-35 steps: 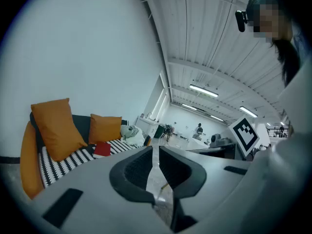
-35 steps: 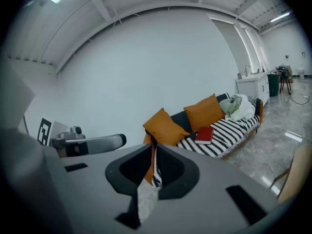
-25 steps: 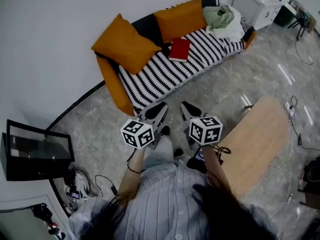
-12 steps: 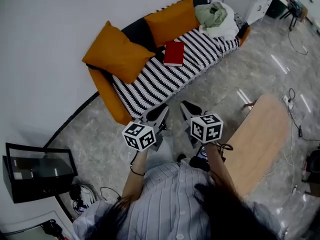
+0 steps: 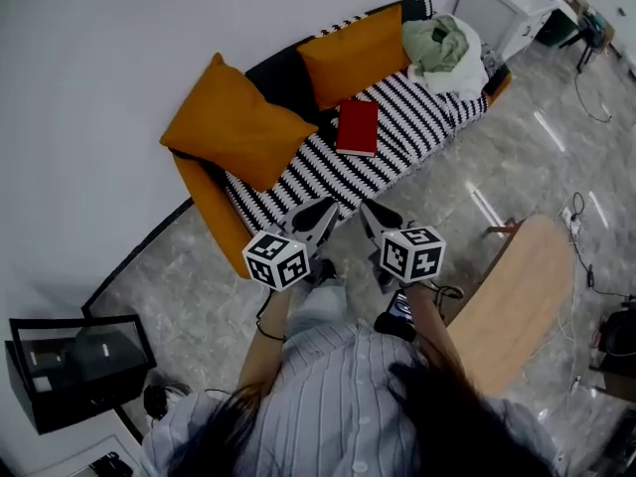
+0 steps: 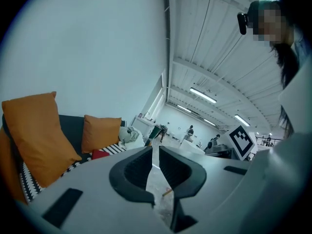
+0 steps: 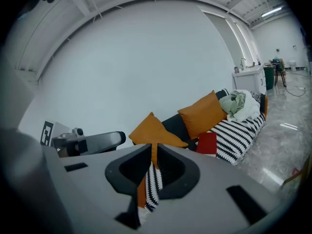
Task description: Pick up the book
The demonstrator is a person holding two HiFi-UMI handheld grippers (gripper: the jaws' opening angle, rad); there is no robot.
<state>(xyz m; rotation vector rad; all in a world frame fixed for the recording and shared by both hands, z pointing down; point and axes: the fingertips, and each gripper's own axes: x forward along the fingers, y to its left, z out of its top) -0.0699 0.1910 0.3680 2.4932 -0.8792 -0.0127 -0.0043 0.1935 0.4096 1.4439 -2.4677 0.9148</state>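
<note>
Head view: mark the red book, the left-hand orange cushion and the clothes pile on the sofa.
red book (image 5: 358, 127): head view, middle of its cover.
orange cushion (image 5: 237, 122): head view, centre of its upper face.
clothes pile (image 5: 440, 40): head view, on the green garment on top.
</note>
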